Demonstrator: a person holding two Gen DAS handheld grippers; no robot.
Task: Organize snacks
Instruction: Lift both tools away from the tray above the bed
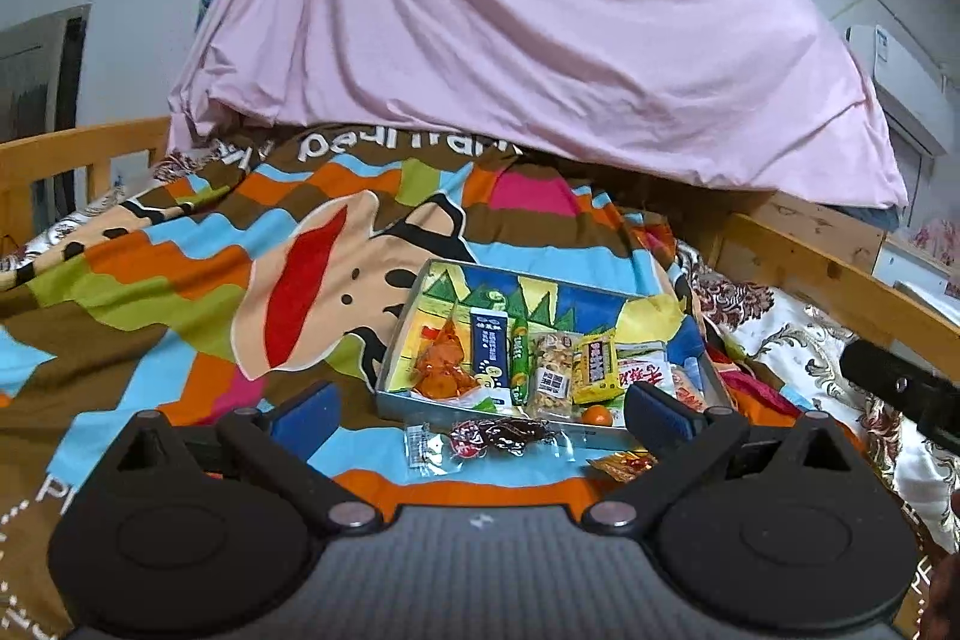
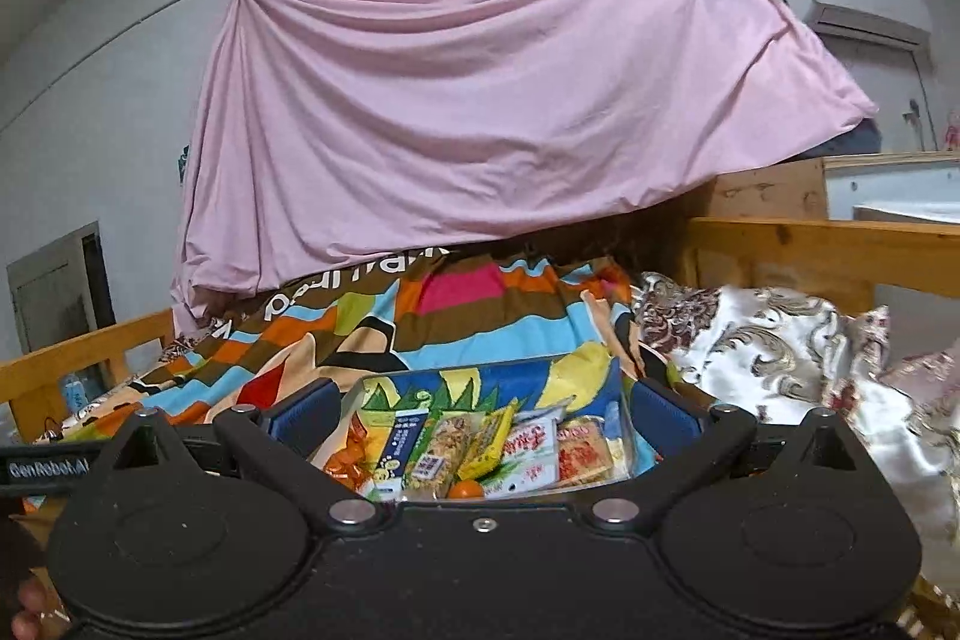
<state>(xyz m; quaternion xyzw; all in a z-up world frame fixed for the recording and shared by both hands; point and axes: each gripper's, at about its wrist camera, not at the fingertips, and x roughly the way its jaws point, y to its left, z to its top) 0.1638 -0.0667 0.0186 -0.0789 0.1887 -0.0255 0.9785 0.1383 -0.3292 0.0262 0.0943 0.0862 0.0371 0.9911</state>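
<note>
A shallow tray [image 1: 401,334] with a colourful printed bottom lies on the bed and holds several snack packs: orange pieces, a blue-white carton [image 1: 489,349], a green stick, a nut bar and a yellow pack [image 1: 595,364]. A clear packet of dark red snacks [image 1: 498,437] and a small orange-red packet [image 1: 624,465] lie on the blanket in front of the tray. My left gripper [image 1: 480,421] is open and empty above the clear packet. My right gripper [image 2: 480,421] is open and empty over the tray [image 2: 624,436].
A bright patchwork blanket [image 1: 180,292] covers the bed. A pink sheet [image 1: 510,40] hangs behind. Wooden rails [image 1: 810,268] run along both sides. A floral quilt [image 2: 780,358] lies bunched at the right. The right gripper's body [image 1: 900,388] shows at the right edge.
</note>
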